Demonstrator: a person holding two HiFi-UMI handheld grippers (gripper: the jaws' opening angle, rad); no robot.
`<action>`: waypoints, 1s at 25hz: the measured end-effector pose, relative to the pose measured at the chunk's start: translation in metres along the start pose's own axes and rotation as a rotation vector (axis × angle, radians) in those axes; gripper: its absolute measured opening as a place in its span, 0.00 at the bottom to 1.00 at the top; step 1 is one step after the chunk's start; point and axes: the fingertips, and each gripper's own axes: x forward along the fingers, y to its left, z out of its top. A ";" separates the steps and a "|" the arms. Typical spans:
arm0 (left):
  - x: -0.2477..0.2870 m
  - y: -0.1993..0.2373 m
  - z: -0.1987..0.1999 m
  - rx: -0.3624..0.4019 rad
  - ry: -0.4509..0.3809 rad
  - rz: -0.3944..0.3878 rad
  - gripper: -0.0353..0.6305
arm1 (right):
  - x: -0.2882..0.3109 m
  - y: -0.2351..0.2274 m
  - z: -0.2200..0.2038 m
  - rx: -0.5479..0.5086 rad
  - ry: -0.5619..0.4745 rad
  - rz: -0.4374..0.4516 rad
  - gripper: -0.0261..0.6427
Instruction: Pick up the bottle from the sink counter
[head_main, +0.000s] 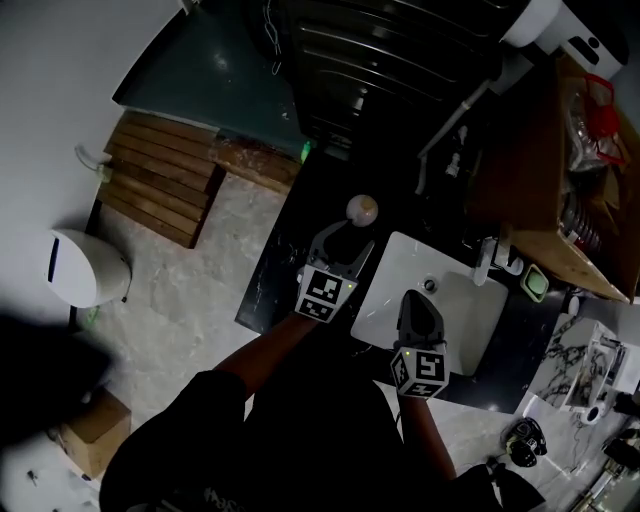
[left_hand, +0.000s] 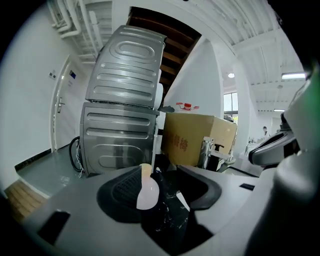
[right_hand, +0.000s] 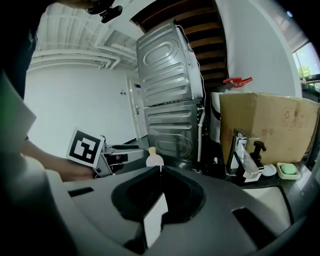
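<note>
The left tool (head_main: 345, 243) stands half open, the bottle (head_main: 362, 209) just beyond its tips on the dark bench (head_main: 285, 262); the right tool (head_main: 420, 300) hangs closed and empty above the white sink (head_main: 392, 280).

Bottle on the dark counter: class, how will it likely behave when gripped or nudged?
The bottle looks small, so it is probably light. Its rounded body and narrow neck suggest it could tip or roll if nudged. The smooth pale surface may slip in the left gripper.

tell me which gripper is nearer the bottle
The left gripper: its jaws point at the bottle on the dark counter just ahead, while the right gripper hangs over the white sink, farther off.
</note>
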 end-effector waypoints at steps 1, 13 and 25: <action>0.005 0.003 -0.003 0.001 0.008 0.007 0.38 | 0.002 -0.002 0.000 0.002 0.001 -0.003 0.10; 0.052 0.027 -0.057 -0.023 0.146 0.037 0.55 | 0.016 -0.011 -0.004 0.086 0.016 -0.051 0.10; 0.088 0.036 -0.078 0.004 0.210 0.040 0.56 | 0.037 -0.015 0.012 0.087 -0.020 -0.073 0.10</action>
